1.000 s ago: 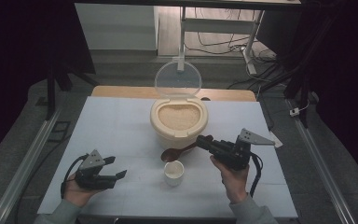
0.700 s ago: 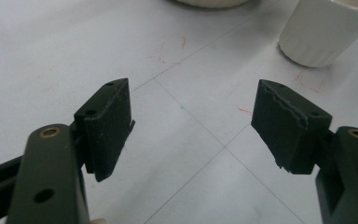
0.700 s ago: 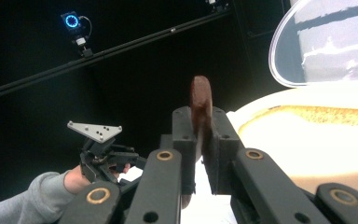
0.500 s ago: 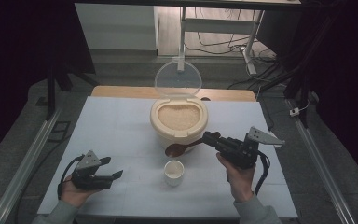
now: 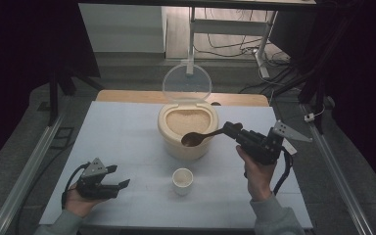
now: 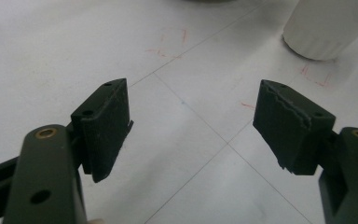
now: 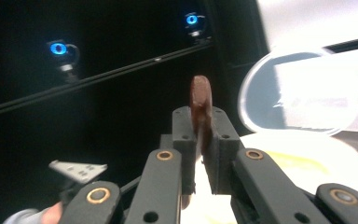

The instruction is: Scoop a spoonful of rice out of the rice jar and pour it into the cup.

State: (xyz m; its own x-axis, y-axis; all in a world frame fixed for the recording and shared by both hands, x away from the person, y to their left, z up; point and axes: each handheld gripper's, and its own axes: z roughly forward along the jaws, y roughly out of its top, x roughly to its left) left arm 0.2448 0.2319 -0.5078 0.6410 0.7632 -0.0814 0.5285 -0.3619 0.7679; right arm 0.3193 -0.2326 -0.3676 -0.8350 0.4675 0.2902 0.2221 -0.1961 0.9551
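Spoon (image 5: 199,137): dark brown, prob. wood, held by the handle end in the right gripper (image 5: 231,129). Bowl end hangs above the front rim of the rice container (image 5: 188,128), not touching the rice as far as can be told. In the right gripper view the spoon (image 7: 200,100) sits edge-on, pinched between the pads, jaws closed tight on the handle.

Handling, est.: light, stiff, smooth surface, so it can pivot in a two-pad pinch if loaded at the bowl. Best hold is the handle's end, flat faces against the pads, as now. A full scoop of rice adds little wt but spills if the wrist rolls.

Container: cream, round, filled w/ rice, stands at the centre of the worktop (image 5: 127,137) toward its far edge; clear lid (image 5: 187,83) hinged up at the rear, upright. White cup (image 5: 182,179) stands nearer the front edge, in front of the container, apart from it.

Left gripper (image 5: 113,186): near the front-left corner, resting low in the hand, jaws wide, nothing between them. Left gripper view: bare worktop between the pads, cup (image 6: 326,28) ahead at upper right.
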